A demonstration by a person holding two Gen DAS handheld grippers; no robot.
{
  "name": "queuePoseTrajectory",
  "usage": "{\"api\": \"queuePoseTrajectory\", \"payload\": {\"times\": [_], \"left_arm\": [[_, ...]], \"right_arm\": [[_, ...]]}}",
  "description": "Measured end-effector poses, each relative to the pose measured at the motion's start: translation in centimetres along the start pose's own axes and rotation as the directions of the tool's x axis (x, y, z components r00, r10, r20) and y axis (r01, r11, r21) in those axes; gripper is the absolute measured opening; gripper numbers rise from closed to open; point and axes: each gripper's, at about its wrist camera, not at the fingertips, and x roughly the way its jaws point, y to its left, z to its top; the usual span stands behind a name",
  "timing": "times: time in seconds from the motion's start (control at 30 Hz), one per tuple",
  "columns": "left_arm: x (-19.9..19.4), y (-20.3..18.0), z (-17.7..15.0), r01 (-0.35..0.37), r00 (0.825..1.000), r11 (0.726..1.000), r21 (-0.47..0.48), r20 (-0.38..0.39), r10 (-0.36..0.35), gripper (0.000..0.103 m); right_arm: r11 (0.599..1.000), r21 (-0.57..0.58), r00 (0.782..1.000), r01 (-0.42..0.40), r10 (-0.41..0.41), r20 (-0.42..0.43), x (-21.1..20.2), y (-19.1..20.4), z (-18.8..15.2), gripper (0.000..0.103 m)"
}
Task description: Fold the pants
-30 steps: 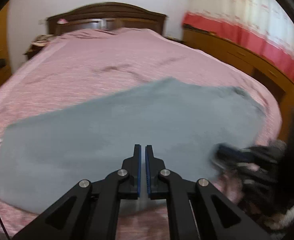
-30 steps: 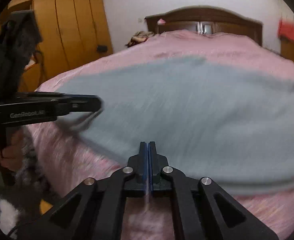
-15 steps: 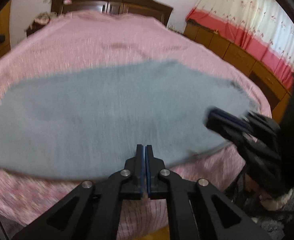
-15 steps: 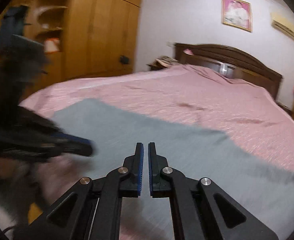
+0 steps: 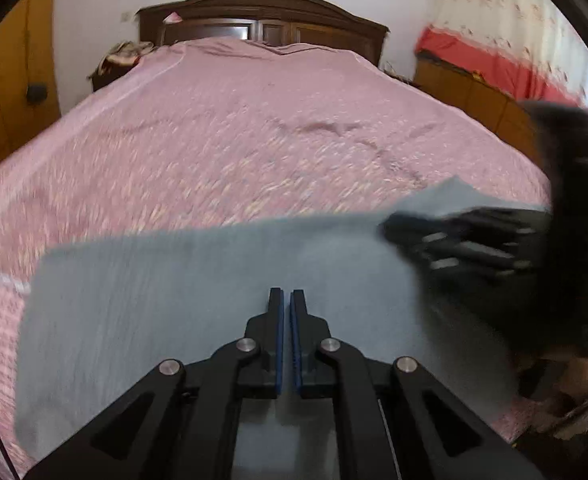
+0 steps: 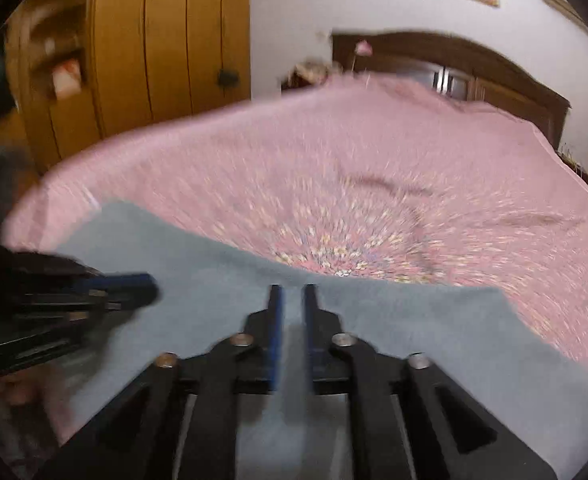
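- Grey pants [image 5: 221,292] lie flat on the near edge of the pink bed [image 5: 253,140], now a long band across it, further twd the foot than a sec ago.
- Right gripper [image 6: 291,300]: jaws have just been opening, stand apart w/ nothing between them, so the cloth looks released.
- Left gripper [image 5: 286,304]: jaws together; can't tell if cloth is pinched.
- Pants sit under and ahead of both tongs.

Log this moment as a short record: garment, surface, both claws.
garment: grey pants, spread flat at the near edge of the bed
surface: pink bedspread
left claw: shut, nothing visibly between its jaws, over the pants
right claw: jaws just opening, small gap, nothing visible between them
backdrop: dark wooden headboard
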Motion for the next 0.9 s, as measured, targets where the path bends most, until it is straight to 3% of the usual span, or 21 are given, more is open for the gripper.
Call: {"api": "queuePoseTrajectory", "payload": {"times": [0.13, 0.27, 0.37, 0.47, 0.5, 0.53, 0.57, 0.63, 0.7, 0.8, 0.9], "left_arm": [[-0.9, 1.5, -1.7, 0.017, 0.999, 1.000, -0.024, 0.040, -0.016, 0.003], [-1.2, 2.0, -2.1, 0.026, 0.998, 0.999, -0.047, 0.055, -0.023, 0.003], [-0.9, 1.9, -2.4, 0.018, 0.998, 0.999, -0.050, 0.055, -0.015, 0.003], [-1.2, 1.5, -2.5, 0.010, 0.998, 0.999, -0.033, 0.065, -0.007, 0.003], [-1.1, 1.6, -2.5, 0.009, 0.998, 0.999, -0.035, 0.067, -0.007, 0.003], [-1.1, 1.5, -2.4, 0.004, 0.998, 0.999, -0.035, 0.067, -0.002, 0.003], [-1.2, 1.2, -2.4, -0.007, 0.997, 1.000, -0.027, 0.071, 0.009, 0.004], [-1.7, 0.1, -2.6, -0.018, 0.996, 1.000, 0.013, 0.084, 0.017, 0.014], [-2.0, -1.0, -3.1, -0.009, 0.995, 0.999, 0.042, 0.095, 0.005, 0.029], [-2.1, -2.9, -3.6, 0.004, 0.993, 0.997, 0.071, 0.115, -0.013, 0.029], [-1.9, -4.3, -3.7, 0.019, 0.991, 0.995, 0.093, 0.131, -0.031, 0.029]], "right_arm": [[0.995, 0.097, 0.997, 0.010, -0.017, 0.074, -6.4, -3.0, -3.4, 0.051], [0.977, 0.194, 0.995, 0.089, -0.097, 0.030, -10.3, -7.3, -7.3, 0.054], [0.928, 0.351, 0.991, 0.127, -0.132, -0.011, -13.0, -12.4, -9.1, 0.054], [0.758, 0.648, 0.987, 0.080, -0.153, 0.056, -17.6, -19.5, -12.3, 0.054], [0.673, 0.739, 0.981, 0.044, -0.167, 0.094, -19.3, -21.4, -13.9, 0.054], [0.603, 0.797, 0.977, 0.021, -0.181, 0.112, -20.4, -22.5, -15.5, 0.054], [0.568, 0.823, 0.974, -0.013, -0.177, 0.138, -21.3, -23.1, -16.7, 0.054], [0.570, 0.820, 0.970, -0.055, -0.163, 0.178, -22.3, -23.3, -18.5, 0.054], [0.593, 0.805, 0.972, -0.025, -0.173, 0.158, -22.5, -23.0, -19.8, 0.054], [0.576, 0.817, 0.977, -0.040, -0.150, 0.153, -21.5, -23.1, -21.4, 0.054], [0.524, 0.848, 0.973, -0.076, -0.145, 0.177, -21.3, -24.2, -21.8, 0.054]]}}
